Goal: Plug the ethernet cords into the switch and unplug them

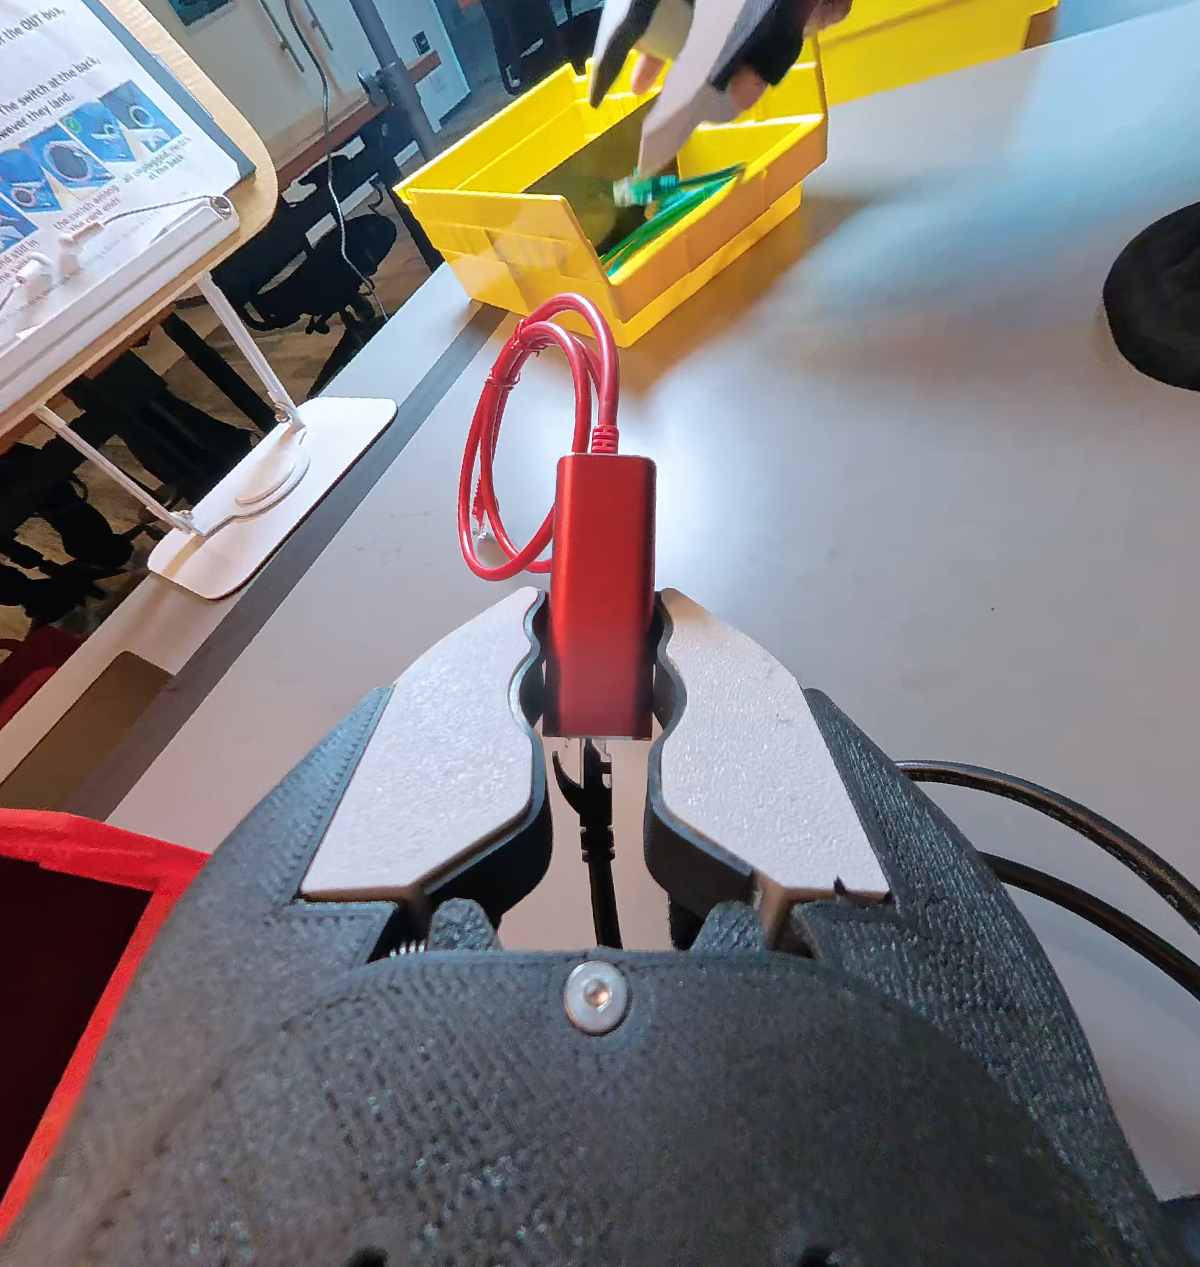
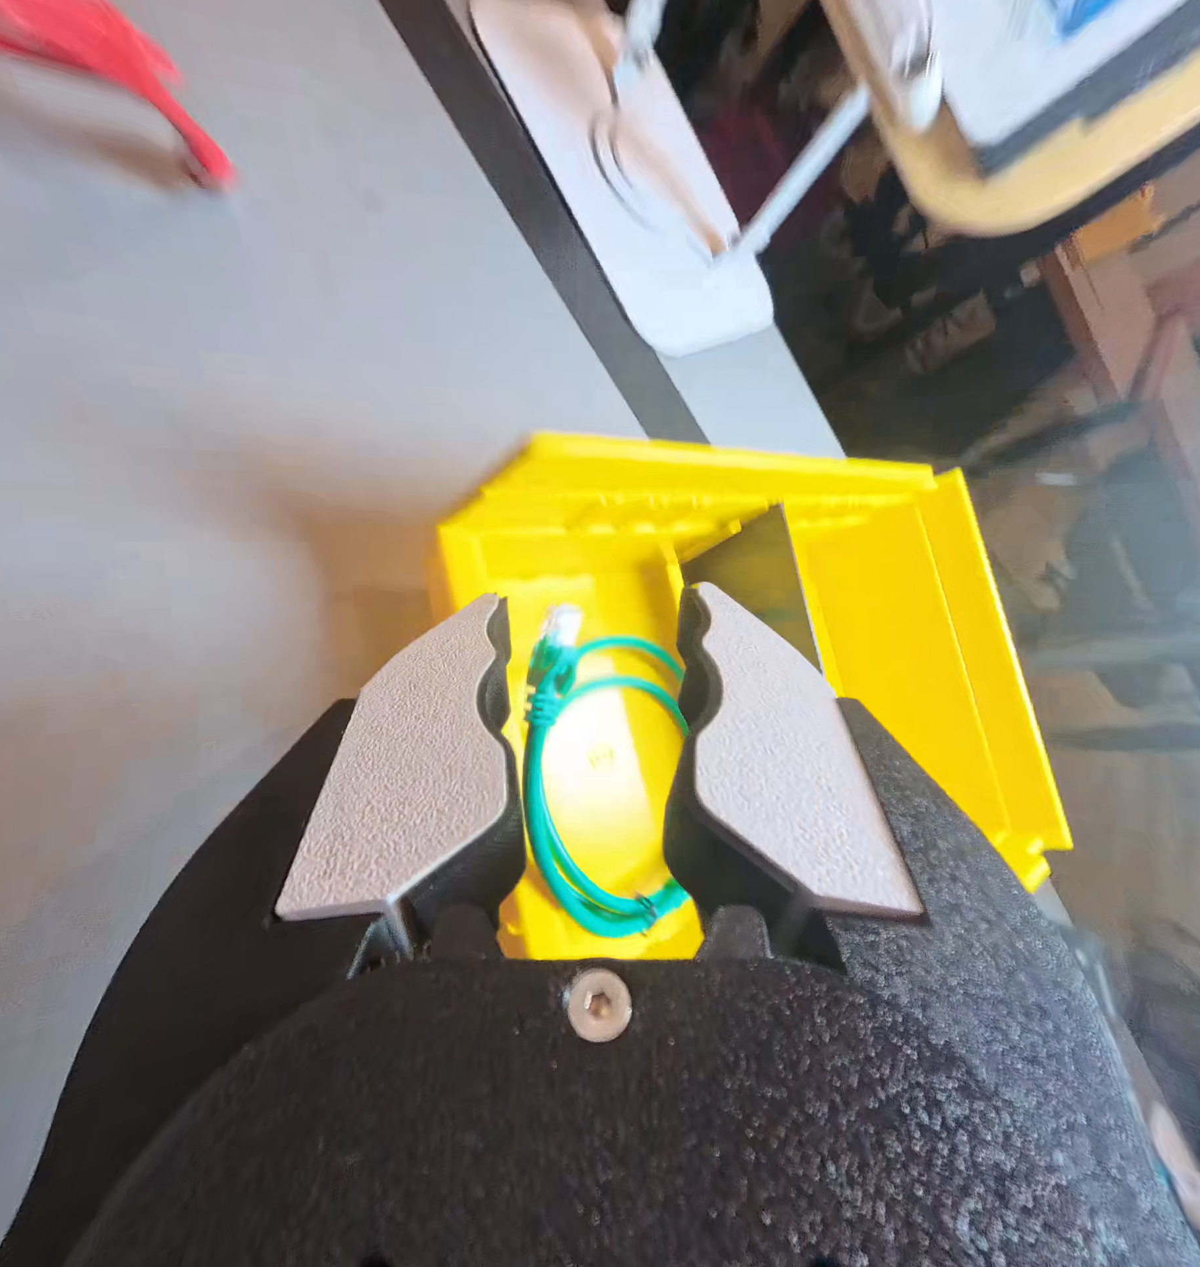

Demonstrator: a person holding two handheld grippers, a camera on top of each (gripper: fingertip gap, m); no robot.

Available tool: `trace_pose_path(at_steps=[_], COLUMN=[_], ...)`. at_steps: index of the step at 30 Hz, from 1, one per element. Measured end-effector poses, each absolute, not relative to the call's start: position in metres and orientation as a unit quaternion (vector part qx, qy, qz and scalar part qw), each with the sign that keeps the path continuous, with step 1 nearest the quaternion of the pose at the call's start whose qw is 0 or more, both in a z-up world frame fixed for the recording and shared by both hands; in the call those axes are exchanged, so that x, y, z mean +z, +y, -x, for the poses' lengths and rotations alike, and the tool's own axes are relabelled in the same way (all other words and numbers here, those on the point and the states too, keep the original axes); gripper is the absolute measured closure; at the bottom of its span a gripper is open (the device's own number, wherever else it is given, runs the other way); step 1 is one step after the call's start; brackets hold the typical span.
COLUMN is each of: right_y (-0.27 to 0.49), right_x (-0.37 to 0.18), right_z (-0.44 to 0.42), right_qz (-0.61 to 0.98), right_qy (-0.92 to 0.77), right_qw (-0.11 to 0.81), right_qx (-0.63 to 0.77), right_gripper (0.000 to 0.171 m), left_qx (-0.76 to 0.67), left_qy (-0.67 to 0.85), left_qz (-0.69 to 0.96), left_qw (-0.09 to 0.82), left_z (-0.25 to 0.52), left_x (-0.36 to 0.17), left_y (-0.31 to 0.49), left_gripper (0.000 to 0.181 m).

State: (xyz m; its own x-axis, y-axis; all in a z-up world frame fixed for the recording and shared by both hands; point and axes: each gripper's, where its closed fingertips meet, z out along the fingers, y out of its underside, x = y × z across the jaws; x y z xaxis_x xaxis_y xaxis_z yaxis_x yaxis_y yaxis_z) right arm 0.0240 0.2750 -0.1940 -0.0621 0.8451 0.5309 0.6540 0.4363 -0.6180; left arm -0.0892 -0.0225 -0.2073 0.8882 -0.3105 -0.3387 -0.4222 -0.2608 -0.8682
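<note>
In the left wrist view, my left gripper (image 1: 601,603) is shut on the red switch (image 1: 601,548) and holds it lengthwise above the grey table. A coiled red ethernet cord (image 1: 494,439) is plugged into the switch's far end. A black cord (image 1: 601,857) is plugged into its near end. My right gripper (image 2: 594,596) is open over the yellow bin (image 2: 892,651). A coiled green ethernet cord (image 2: 549,788) lies in the bin between its fingers, clear plug near the left finger. In the left wrist view the right gripper (image 1: 659,137) reaches into the bin (image 1: 515,226) by the green cord (image 1: 652,188).
A document stand with an instruction sheet (image 1: 69,171) sits on a white base (image 1: 268,493) at the table's left edge. A red bin (image 1: 35,925) is at the near left. A black round object (image 1: 1180,295) lies at the right. Another yellow bin (image 1: 926,41) stands behind. There is about 30 cm between the tips of the two grippers.
</note>
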Motion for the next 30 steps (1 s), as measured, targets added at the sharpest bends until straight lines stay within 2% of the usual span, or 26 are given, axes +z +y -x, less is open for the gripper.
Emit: trace_pose_path(at_steps=[4, 6, 10, 13, 23, 30], right_y=[0.198, 0.151, 0.061, 0.02, 0.007, 0.01], right_x=[-0.149, -0.142, -0.165, -0.191, -0.234, -0.245], right_z=[-0.009, -0.004, 0.002, 0.005, 0.021, 0.023], right_qz=[0.452, 0.402, 0.309, 0.267, 0.227, 0.212], right_qy=[-0.742, -0.767, -0.818, -0.844, -0.885, -0.884], right_qw=[0.449, 0.444, 0.414, 0.395, 0.373, 0.389], right_qx=[0.211, 0.232, 0.254, 0.247, 0.16, 0.149], right_gripper=[0.13, 0.133, 0.141, 0.141, 0.145, 0.157], left_qx=[0.046, 0.048, 0.066, 0.081, 0.146, 0.173], left_qy=[0.237, 0.245, 0.27, 0.296, 0.37, 0.395], left_qz=[0.795, 0.794, 0.792, 0.788, 0.772, 0.759], left_qw=[0.557, 0.554, 0.544, 0.533, 0.495, 0.488], left_z=[0.085, 0.081, 0.07, 0.057, 0.031, 0.026], left_x=[-0.211, -0.212, -0.213, -0.216, -0.233, -0.235], left_y=[-0.021, -0.022, -0.021, -0.021, -0.019, -0.021], left_gripper=[0.154, 0.154, 0.154, 0.154, 0.154, 0.154])
